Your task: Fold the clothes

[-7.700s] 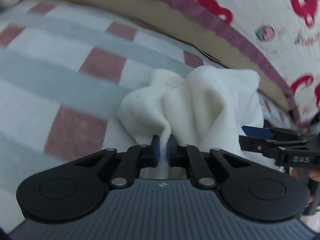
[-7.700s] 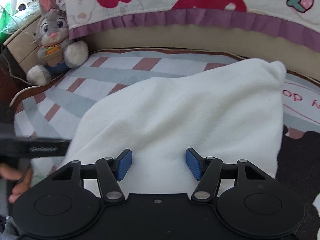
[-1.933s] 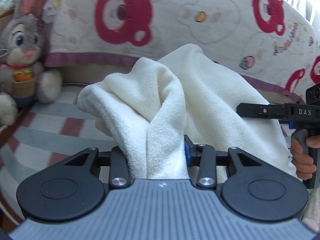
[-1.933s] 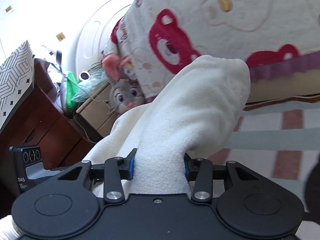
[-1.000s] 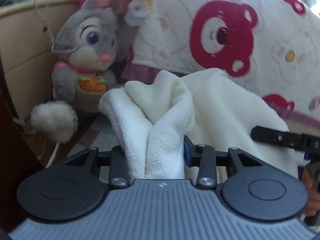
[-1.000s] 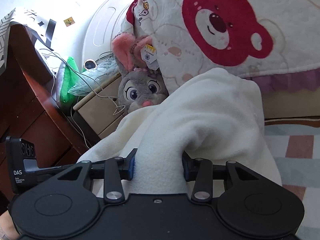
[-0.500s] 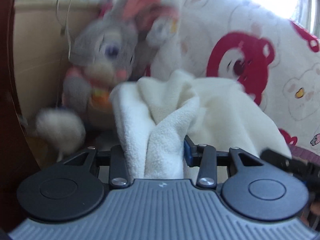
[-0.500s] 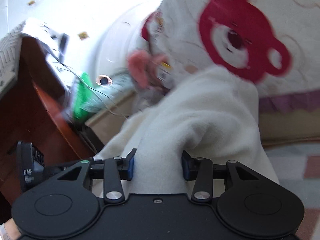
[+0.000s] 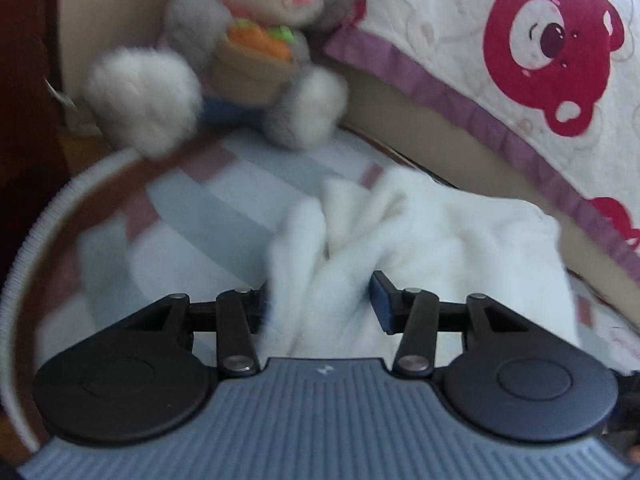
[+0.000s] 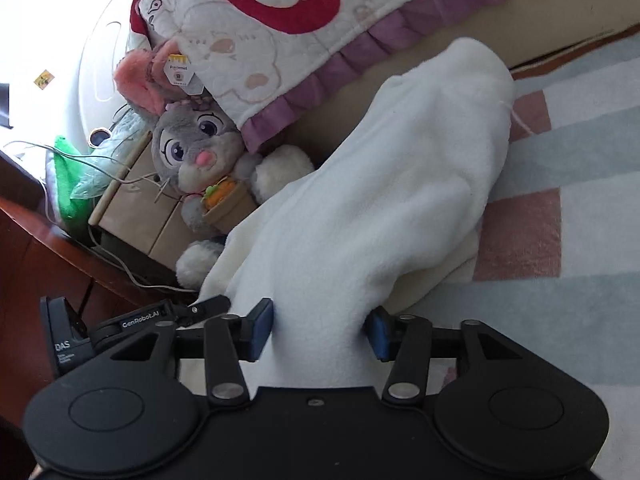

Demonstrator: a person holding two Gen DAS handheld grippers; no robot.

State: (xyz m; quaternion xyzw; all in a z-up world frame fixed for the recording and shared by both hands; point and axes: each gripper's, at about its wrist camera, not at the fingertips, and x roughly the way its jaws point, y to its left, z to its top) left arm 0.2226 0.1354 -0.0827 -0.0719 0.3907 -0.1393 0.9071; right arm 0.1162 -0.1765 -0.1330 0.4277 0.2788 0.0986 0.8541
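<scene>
A white fleece garment [image 10: 404,184], thick and nubby, hangs bunched between two handheld grippers above a checked rug [image 10: 580,168] of grey, white and dusty-pink squares. The left gripper [image 9: 320,304] has its black fingers clamped on a gathered wad of the fleece; its blue pad [image 9: 379,300] shows on one side, while the other pad is buried in the cloth. In the left wrist view the fabric falls in soft rounded folds toward the rug, blurred by motion. The right gripper [image 10: 318,330] likewise pinches a thick fold between its blue pads [image 10: 262,326], and from there the fleece stretches away in a broad, smooth, tube-like sweep whose far rounded end lies against the rug beside the bed base [image 10: 568,8]. A lower layer of the garment, slightly creamier, rests on the rug under that sweep. Behind it, a quilted bedspread [image 10: 280,20] with red bear prints and a purple ruffled hem drapes over the bed edge. A grey plush rabbit [image 10: 200,152] with pink ears, white paws and a felt carrot pot sits against a beige cabinet [image 10: 132,208] just beyond the fleece. The left gripper's black body [image 10: 120,328] shows at the lower left of the right wrist view.
</scene>
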